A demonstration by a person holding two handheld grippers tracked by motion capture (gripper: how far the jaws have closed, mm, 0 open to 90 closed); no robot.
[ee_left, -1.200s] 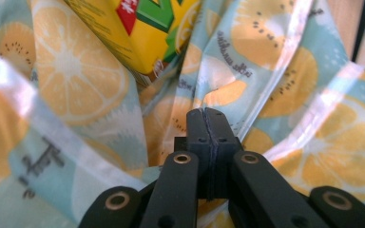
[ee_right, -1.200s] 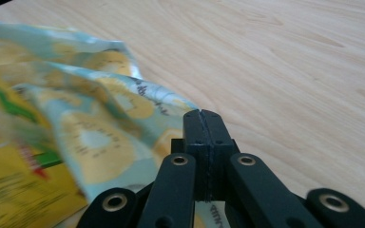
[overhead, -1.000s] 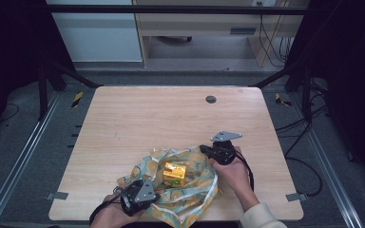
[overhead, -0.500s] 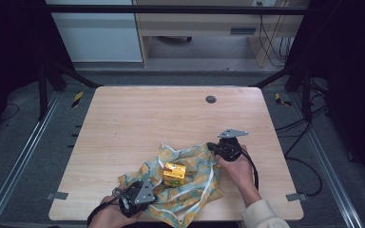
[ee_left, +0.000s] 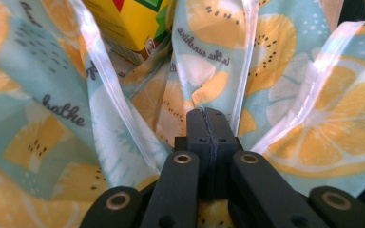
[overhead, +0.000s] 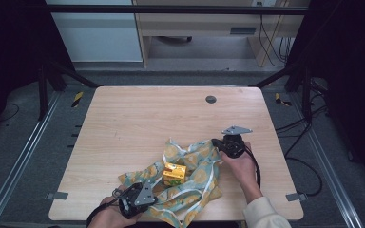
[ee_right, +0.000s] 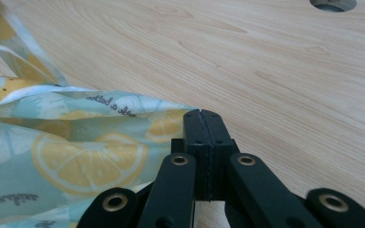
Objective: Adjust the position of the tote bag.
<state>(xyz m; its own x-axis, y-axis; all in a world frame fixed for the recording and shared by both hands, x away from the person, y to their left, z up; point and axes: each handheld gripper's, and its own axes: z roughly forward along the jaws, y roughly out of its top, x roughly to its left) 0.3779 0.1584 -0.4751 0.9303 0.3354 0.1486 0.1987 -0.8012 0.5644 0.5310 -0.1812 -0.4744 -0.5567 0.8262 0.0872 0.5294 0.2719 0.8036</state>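
Observation:
A light-blue cloth bag printed with orange slices [overhead: 197, 166] lies crumpled near the table's front edge. A small yellow juice carton [overhead: 174, 173] stands among its folds and shows at the top of the left gripper view [ee_left: 128, 21]. My left gripper [overhead: 145, 189] sits at the bag's front left. Its jaws are shut [ee_left: 204, 111], and folds of the bag [ee_left: 304, 128] run together at the tip. My right gripper [overhead: 216, 142] is at the bag's right edge. Its jaws are also shut [ee_right: 203, 114], with the hem of the bag [ee_right: 76, 147] at the tip.
The wooden table [overhead: 138, 118] stretches bare beyond the bag, with a round cable hole [overhead: 211, 99] near its far edge, also seen at the top of the right gripper view [ee_right: 332, 4]. Cables trail off the table's right side. Metal frame rails run along both sides.
My right gripper has moved right and slightly toward the front, drawing the bag's right edge with it and spreading the cloth. My left gripper stayed put.

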